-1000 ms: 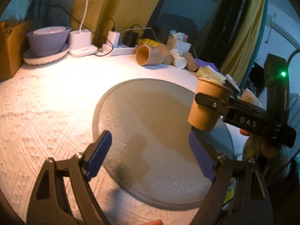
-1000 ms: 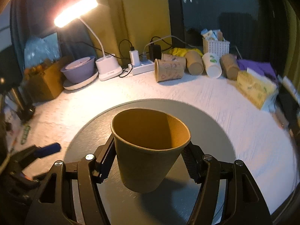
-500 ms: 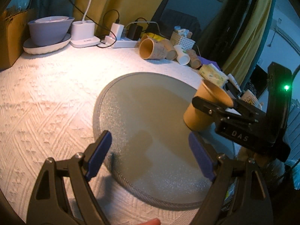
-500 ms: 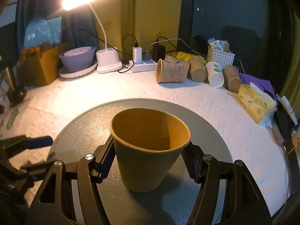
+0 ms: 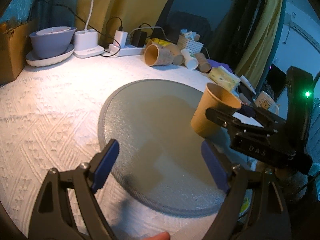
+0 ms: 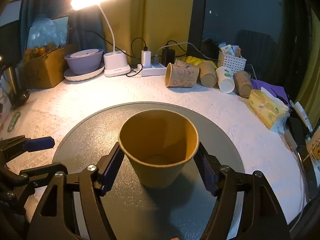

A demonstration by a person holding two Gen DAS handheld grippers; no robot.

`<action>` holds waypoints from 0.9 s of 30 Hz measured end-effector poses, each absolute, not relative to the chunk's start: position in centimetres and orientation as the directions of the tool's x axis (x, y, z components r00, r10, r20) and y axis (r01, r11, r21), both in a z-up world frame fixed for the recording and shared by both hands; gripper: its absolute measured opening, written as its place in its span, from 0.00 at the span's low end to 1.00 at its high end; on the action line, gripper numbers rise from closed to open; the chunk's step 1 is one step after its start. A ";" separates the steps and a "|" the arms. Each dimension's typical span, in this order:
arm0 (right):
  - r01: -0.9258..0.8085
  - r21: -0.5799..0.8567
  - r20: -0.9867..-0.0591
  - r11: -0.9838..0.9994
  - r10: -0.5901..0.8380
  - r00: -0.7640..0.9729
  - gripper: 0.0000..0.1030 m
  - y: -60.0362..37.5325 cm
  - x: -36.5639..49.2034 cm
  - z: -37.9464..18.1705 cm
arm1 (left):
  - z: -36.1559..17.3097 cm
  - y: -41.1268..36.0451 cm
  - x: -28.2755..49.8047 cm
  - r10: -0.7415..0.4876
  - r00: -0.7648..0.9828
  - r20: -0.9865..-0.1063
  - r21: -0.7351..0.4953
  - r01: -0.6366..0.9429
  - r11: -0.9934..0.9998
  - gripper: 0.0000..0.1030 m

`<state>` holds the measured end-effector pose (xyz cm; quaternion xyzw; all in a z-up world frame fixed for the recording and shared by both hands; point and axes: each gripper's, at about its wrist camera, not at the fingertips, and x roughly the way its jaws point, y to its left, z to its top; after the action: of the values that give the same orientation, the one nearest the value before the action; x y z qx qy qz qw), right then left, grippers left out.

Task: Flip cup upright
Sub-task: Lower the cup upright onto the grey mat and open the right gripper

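Brown paper cup point(image 6: 159, 148) sits mouth-up, clamped in my right gripper point(image 6: 159, 166) over the mat point(image 6: 84, 138), while only the left view shows my left gripper point(image 5: 162, 164) spread apart, holding nothing.

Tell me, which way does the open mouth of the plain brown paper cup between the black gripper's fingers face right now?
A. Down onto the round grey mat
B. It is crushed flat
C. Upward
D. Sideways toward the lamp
C: the right wrist view looks down into the plain brown paper cup, rim on top and bottom visible inside, held by the right gripper above the round grey mat.
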<state>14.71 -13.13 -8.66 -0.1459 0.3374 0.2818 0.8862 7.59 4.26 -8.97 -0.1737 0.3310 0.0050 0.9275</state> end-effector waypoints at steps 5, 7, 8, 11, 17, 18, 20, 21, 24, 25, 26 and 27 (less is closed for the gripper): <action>-0.588 -0.055 -0.680 0.807 0.401 0.614 0.72 -14.0 13.9 -8.3 | -8.7 3.5 6.9 -0.099 0.784 -0.613 -0.305 -0.119 0.945 0.83; -0.585 -0.052 -0.680 0.809 0.400 0.614 0.72 -14.3 13.5 -8.1 | -8.4 3.2 6.6 -0.098 0.786 -0.610 -0.298 -0.113 0.948 0.83; -0.584 -0.051 -0.681 0.810 0.400 0.614 0.72 -14.5 13.2 -8.0 | -8.3 3.0 6.5 -0.096 0.789 -0.607 -0.293 -0.109 0.950 0.83; -0.580 -0.038 -0.682 0.814 0.403 0.610 0.72 -15.0 12.5 -7.8 | -7.7 2.4 6.0 -0.087 0.797 -0.597 -0.272 -0.099 0.957 0.83; -0.567 -0.011 -0.685 0.824 0.406 0.604 0.72 -16.1 10.9 -7.6 | -6.9 1.4 5.1 -0.073 0.803 -0.591 -0.248 -0.095 0.964 0.83; -0.564 -0.006 -0.685 0.826 0.408 0.604 0.72 -16.3 10.6 -7.5 | -6.7 1.3 5.0 -0.072 0.804 -0.590 -0.245 -0.093 0.965 0.83; -0.560 -0.001 -0.682 0.829 0.408 0.606 0.72 -16.7 10.2 -7.3 | -6.4 1.0 4.7 -0.071 0.809 -0.584 -0.240 -0.088 0.967 0.83; -0.557 -0.003 -0.681 0.830 0.406 0.609 0.72 -17.0 10.0 -7.1 | -6.3 0.8 4.6 -0.072 0.810 -0.582 -0.237 -0.085 0.968 0.83; -0.546 -0.008 -0.676 0.838 0.398 0.620 0.72 -17.6 9.4 -6.6 | -5.9 0.3 4.3 -0.070 0.812 -0.579 -0.226 -0.077 0.971 0.83; -0.543 -0.006 -0.673 0.839 0.398 0.623 0.72 -17.9 9.2 -6.4 | -5.8 0.1 4.3 -0.069 0.813 -0.579 -0.221 -0.075 0.972 0.83; -0.542 -0.006 -0.671 0.840 0.399 0.625 0.72 -18.1 9.0 -6.2 | -5.7 0.0 4.2 -0.069 0.814 -0.576 -0.217 -0.071 0.974 0.83; -0.540 -0.008 -0.668 0.841 0.398 0.629 0.72 -18.3 8.8 -5.9 | -5.5 -0.1 4.1 -0.072 0.816 -0.573 -0.215 -0.065 0.974 0.83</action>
<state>8.77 -18.29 -5.95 -0.1040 0.3422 0.2616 0.8965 4.13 -0.15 -5.54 -0.1131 0.3031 -0.0017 0.9462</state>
